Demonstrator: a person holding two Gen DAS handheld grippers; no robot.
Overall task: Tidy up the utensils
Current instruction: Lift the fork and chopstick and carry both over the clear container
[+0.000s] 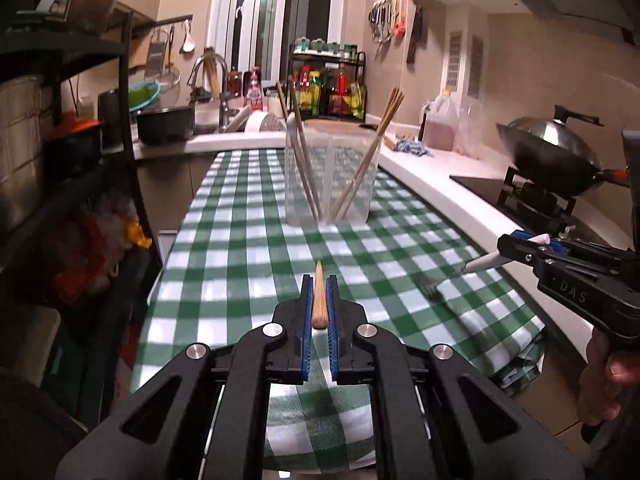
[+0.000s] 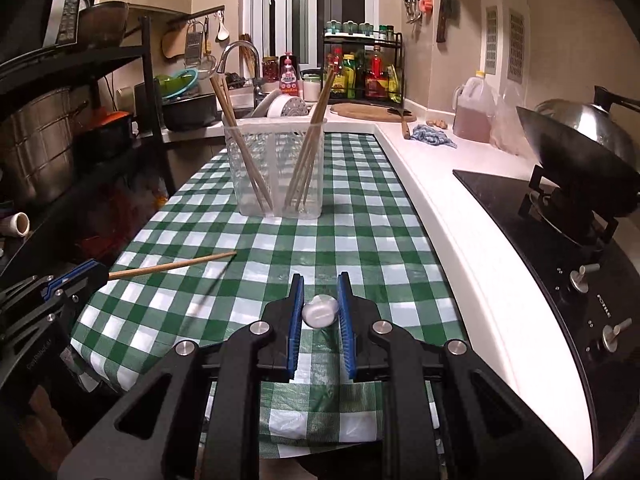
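A clear plastic holder (image 1: 330,176) (image 2: 276,168) stands upright on the green checked tablecloth (image 1: 240,264) (image 2: 360,216). Several wooden chopsticks and a white spoon lean inside it. My left gripper (image 1: 319,280) (image 2: 100,270) is shut on a single wooden chopstick (image 1: 319,300) (image 2: 172,266), held above the cloth and pointing toward the holder. My right gripper (image 2: 320,280) (image 1: 504,240) is shut on a white-handled utensil (image 2: 320,311) (image 1: 480,263). Its far end is dark and blurred, so I cannot tell its kind. Both grippers hang above the near part of the cloth.
A white counter (image 2: 440,184) runs along the right, with a black hob (image 2: 560,248), a lidded wok (image 1: 556,152), an oil jug (image 2: 474,116) and a blue rag (image 2: 432,136). A black shelf rack (image 2: 100,120) stands on the left. Sink, tap and spice rack (image 2: 362,68) lie beyond.
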